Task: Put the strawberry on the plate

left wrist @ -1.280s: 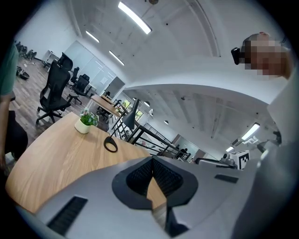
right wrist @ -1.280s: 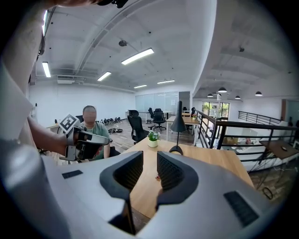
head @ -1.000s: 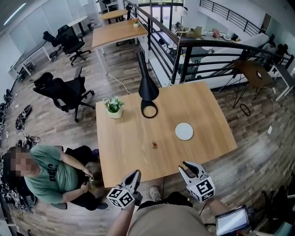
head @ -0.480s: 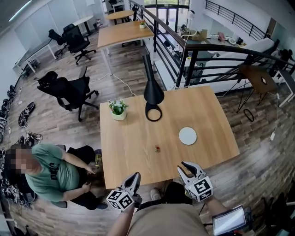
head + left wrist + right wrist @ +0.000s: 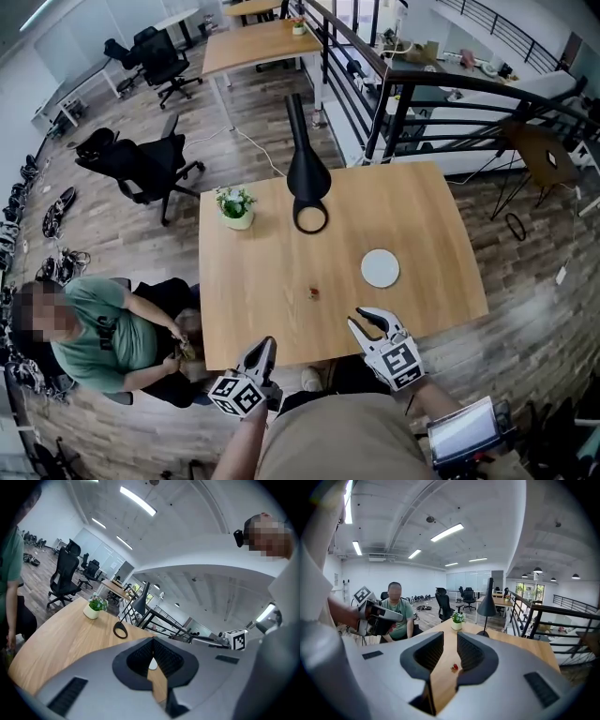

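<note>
Plainly, the strawberry (image 5: 314, 293) lies bare on the wooden worktop (image 5: 262, 281), a little toward the near edge from its middle. It is apart from the white plate (image 5: 380, 268), which sits empty to its right and slightly farther back.

The right tool (image 5: 366, 319) hangs over the worktop's near edge, near the strawberry and on its right. Its jaws are narrow, with only a slim gap between the pads and nothing gripped. In the right gripper view the strawberry shows through that gap, resting on the wood beyond the tips.

The left tool (image 5: 267, 343) is held just short of the near edge, off the worktop, with its jaws closed tip to tip and nothing in them.

Farther back stand a black lamp (image 5: 307, 173) with a ring-shaped base and a small potted plant (image 5: 234, 204) in a white pot (both well away from the strawberry). A seated person in a green shirt (image 5: 103, 342) is beside the worktop's left side, and a black office chair (image 5: 141, 169) stands on the wood floor behind.
</note>
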The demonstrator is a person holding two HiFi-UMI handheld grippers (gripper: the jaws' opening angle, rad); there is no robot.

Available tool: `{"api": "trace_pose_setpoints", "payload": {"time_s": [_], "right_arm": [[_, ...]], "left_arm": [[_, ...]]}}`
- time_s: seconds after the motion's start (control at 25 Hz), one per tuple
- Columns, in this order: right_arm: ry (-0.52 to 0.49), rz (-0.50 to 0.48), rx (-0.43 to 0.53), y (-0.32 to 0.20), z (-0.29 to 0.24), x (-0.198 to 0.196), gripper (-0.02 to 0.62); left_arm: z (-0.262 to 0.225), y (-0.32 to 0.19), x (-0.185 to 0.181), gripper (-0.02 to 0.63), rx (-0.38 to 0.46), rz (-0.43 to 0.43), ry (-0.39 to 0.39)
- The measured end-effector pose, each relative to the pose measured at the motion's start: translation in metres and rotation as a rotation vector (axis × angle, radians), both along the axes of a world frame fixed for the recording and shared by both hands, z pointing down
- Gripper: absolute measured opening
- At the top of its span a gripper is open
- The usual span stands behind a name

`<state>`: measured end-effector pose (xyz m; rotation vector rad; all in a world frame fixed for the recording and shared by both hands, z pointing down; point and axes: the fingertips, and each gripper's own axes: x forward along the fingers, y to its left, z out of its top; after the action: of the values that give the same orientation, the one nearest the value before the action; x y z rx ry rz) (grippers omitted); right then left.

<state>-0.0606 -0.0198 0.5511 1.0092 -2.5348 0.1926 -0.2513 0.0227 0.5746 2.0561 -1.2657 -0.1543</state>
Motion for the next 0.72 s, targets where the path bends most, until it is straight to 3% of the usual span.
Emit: {"api": "trace_pose_setpoints", "payload": {"time_s": [0.72], "right_arm": [[0.07, -0.23, -0.042, -0.079, 0.021, 0.021, 0.081]], "left_arm": [[-0.017, -0.038, 0.052, 0.003, -0.025, -0.166, -0.078]]}}
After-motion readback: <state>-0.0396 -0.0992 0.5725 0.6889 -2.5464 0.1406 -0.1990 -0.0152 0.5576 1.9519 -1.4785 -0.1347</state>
